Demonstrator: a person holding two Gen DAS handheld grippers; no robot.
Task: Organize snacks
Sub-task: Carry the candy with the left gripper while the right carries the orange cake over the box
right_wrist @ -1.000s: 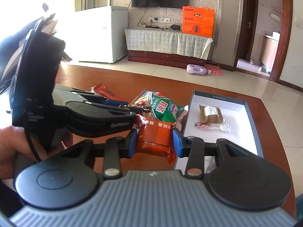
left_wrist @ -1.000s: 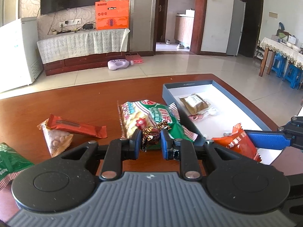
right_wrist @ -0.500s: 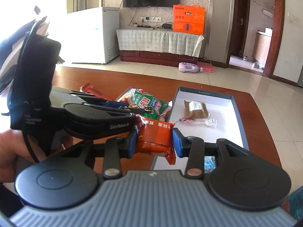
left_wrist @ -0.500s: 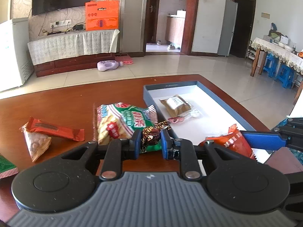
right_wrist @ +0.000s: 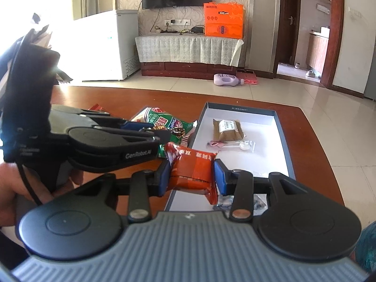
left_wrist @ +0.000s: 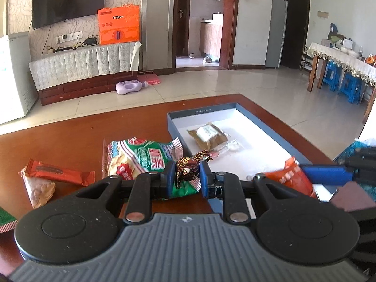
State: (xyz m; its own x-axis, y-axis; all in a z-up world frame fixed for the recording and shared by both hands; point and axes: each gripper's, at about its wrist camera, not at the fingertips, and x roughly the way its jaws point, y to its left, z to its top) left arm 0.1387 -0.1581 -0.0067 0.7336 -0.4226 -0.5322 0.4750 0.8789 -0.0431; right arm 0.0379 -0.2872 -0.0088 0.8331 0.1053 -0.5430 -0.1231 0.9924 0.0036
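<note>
My left gripper [left_wrist: 187, 176] is shut on a brown foil-wrapped candy [left_wrist: 188, 167], held above the near-left corner of a blue-rimmed white box [left_wrist: 277, 138]. My right gripper [right_wrist: 192, 175] is shut on an orange-red snack packet [right_wrist: 193, 170], hanging over the near end of the same box [right_wrist: 280, 141]. In the box lie a brown packet [right_wrist: 228, 130] and a clear sachet [right_wrist: 231, 145]. A green and white chip bag [left_wrist: 138, 158] lies on the table just left of the box. The left gripper [right_wrist: 164, 135] shows to the left in the right wrist view.
On the brown wooden table [left_wrist: 70, 141], at the left, a red-brown bar [left_wrist: 56, 172] lies over a pale peanut pack [left_wrist: 38, 189], with a green packet [left_wrist: 5, 217] at the edge. A person's hand [right_wrist: 14, 188] holds the left gripper. Tiled floor lies beyond the table's far edge.
Both grippers have shifted right with their snacks still gripped; the box and chip bag now sit further left in both views. The right gripper hangs closer over the box.
</note>
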